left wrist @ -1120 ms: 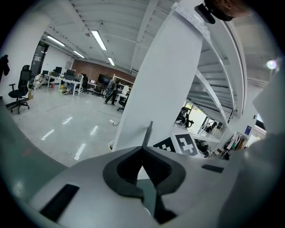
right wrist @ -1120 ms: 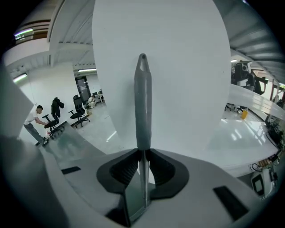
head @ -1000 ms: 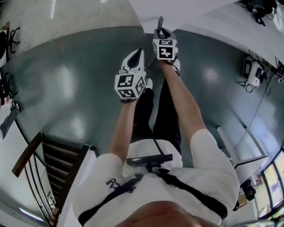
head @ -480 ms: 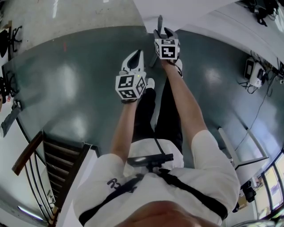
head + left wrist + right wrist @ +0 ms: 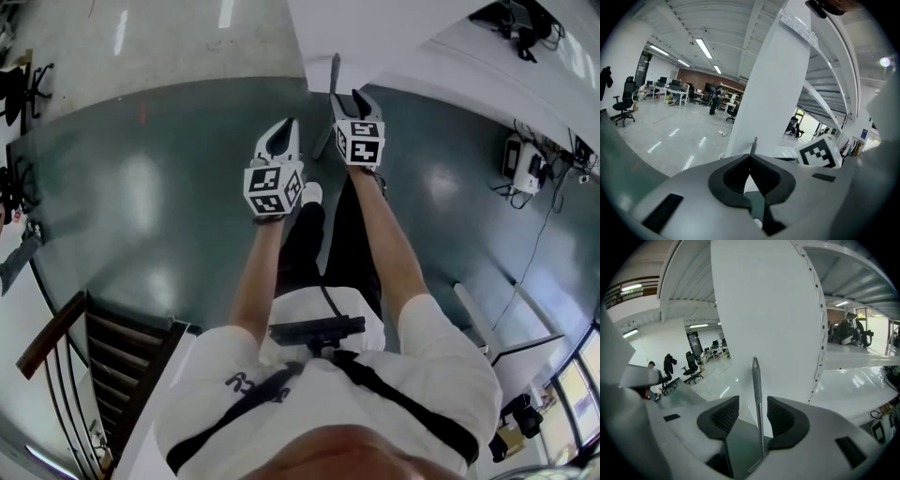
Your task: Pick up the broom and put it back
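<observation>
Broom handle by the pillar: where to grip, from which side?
Take the broom handle on its thin shaft, below the tapered tip, from the side away from the pillar behind it: it stands near upright. The right gripper, jaws just opened, straddles it there.

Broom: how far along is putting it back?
Mostly done, it seems: the broom handle stands against the white pillar. The right tool has just been opening; the handle sits between its jaws, not gripped. The left tool is shut, empty. Remaining: withdraw the right tool.
</observation>
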Demonstrator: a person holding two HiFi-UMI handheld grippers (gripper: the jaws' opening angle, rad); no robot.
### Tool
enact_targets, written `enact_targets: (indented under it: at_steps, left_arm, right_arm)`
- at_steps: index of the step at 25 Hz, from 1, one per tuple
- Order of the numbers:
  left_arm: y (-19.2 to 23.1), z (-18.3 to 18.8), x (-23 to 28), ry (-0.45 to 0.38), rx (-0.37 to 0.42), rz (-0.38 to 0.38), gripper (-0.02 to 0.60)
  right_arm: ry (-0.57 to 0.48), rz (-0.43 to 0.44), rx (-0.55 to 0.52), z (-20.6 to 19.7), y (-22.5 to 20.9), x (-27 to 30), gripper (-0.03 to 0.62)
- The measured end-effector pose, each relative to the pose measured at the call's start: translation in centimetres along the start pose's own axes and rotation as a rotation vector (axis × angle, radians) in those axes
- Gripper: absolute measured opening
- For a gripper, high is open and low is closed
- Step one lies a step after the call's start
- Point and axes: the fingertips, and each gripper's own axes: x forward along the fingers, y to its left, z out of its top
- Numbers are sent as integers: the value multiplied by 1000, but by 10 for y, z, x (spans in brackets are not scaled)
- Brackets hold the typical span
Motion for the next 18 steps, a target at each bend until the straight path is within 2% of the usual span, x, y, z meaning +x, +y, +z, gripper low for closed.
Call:
enact_targets:
  at_steps: [4,9,13,15,18]
  left_arm:
    - [-21,25,-35,-20,73,-33,11]
    - [-46,76,-66,-108,94,-111,11]
    - [-72,118,-99,-173,143,-156,11]
    - [-85,135,-113,-200,167,-159,11]
    - [-99,158,-136,-243,202,-157,11]
  right_arm:
    - [-78,3,3,24,16,-76,169]
    - [-227,0,-13,86,32,-150,167]
    - [-357,5,-10,132,53,-211,164]
    - [-416,4,5,148,57,-241,86]
    - [-483,10,9,167,68,-280,75]
